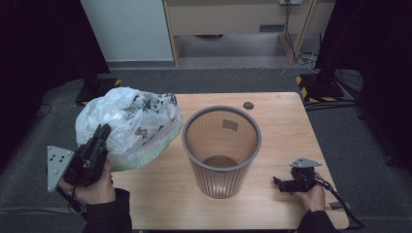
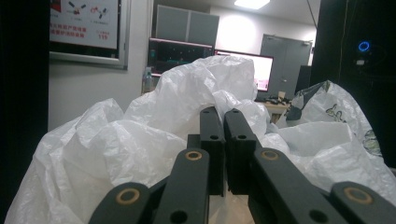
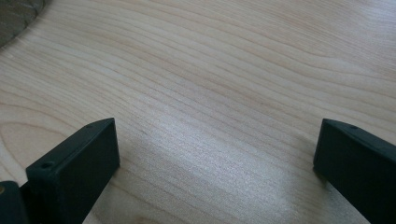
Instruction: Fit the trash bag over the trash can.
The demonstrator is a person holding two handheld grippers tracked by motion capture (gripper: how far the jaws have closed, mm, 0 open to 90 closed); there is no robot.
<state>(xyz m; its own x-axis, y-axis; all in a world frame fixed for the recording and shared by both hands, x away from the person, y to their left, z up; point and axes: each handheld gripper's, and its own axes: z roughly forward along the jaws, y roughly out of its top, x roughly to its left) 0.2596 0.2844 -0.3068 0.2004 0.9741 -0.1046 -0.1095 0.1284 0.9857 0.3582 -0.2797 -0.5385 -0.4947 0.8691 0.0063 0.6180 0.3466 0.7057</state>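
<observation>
Left tool (image 1: pixel 100 136) is pinching the plastic bag (image 1: pixel 131 124) beside the bin (image 1: pixel 221 148) for lining; right tool (image 1: pixel 281 183) is resting wide open.

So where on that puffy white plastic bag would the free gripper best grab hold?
Probably a raised crease along the bag's top edge facing the bin, coming from the right. The film is thin and crumpled, so a pinch on a fold holds better than its rounded belly. The left hand-held gripper already seems clamped on its near left side.
</observation>
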